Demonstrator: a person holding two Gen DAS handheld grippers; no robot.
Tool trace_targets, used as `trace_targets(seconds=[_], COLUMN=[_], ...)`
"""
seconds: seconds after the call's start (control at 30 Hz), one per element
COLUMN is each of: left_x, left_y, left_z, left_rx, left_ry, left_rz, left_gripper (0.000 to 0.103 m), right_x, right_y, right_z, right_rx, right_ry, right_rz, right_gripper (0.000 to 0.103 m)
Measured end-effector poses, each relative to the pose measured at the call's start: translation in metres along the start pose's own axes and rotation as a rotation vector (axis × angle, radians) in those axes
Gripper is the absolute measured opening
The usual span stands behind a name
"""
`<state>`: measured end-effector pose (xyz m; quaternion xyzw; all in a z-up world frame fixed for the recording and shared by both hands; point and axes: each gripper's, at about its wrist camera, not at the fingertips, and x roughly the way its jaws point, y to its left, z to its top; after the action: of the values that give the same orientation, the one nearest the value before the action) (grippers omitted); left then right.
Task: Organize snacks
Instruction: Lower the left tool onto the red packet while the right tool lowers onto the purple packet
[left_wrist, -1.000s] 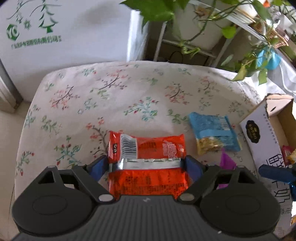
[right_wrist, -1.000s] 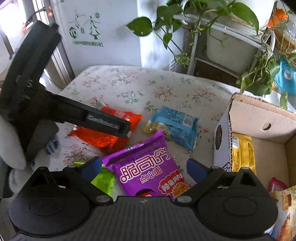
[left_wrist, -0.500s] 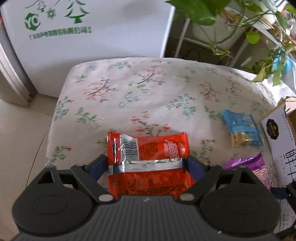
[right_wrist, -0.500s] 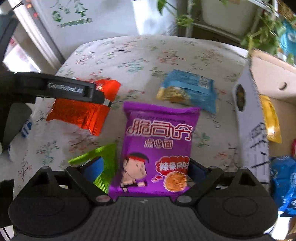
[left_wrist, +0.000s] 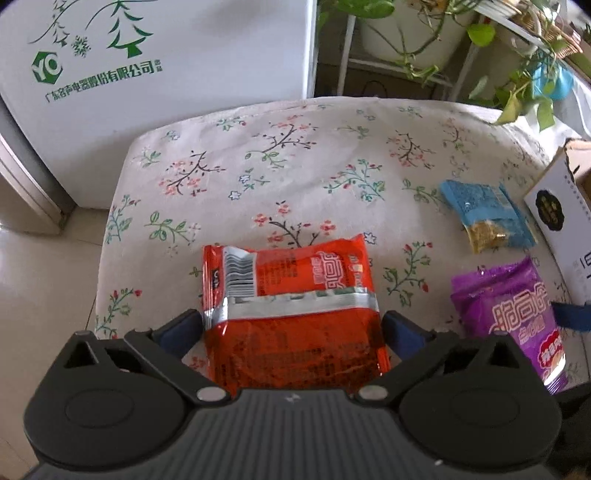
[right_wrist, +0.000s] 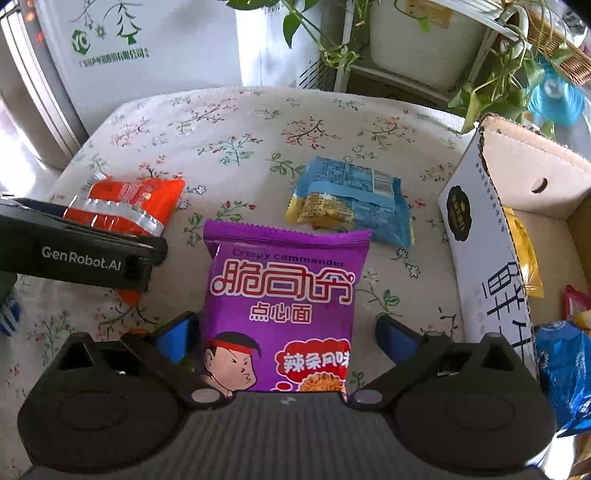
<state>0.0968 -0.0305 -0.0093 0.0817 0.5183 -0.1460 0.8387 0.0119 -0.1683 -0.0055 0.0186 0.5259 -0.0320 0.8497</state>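
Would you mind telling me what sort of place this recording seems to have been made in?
Most likely a room in a home. A table under a floral tablecloth stands beside a white appliance with a green logo, perhaps a small fridge, and potted trailing plants sit on a rack behind it.

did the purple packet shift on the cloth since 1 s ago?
Cannot tell. The purple packet lies just short of the blue packet, much as earlier, but the camera itself moved, so a small shift would not show.

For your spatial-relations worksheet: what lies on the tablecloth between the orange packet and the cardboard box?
In the right wrist view, the purple packet and blue packet lie between the orange packet and the cardboard box.
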Motion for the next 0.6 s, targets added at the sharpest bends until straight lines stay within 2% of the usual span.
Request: trace_targets(seconds=[0.4,0.6], left_x=[0.0000,-0.0005], left_y=[-0.0018,-0.0023], left_z=[-0.0019,-0.0011], left_rx=[-0.032,-0.035], left_ry=[-0.004,0.000], left_rz=[0.020,0.025], left_gripper=[0.103,0.103], right_x=[-0.0012,-0.0026], right_y=[-0.0034,-0.0026], right_z=[-0.0042,0.0007], right_rx=[0.031,0.020], right_ry=[-0.048,-0.011], right_rz=[-0.014,-0.013], right_gripper=[0.103,0.103])
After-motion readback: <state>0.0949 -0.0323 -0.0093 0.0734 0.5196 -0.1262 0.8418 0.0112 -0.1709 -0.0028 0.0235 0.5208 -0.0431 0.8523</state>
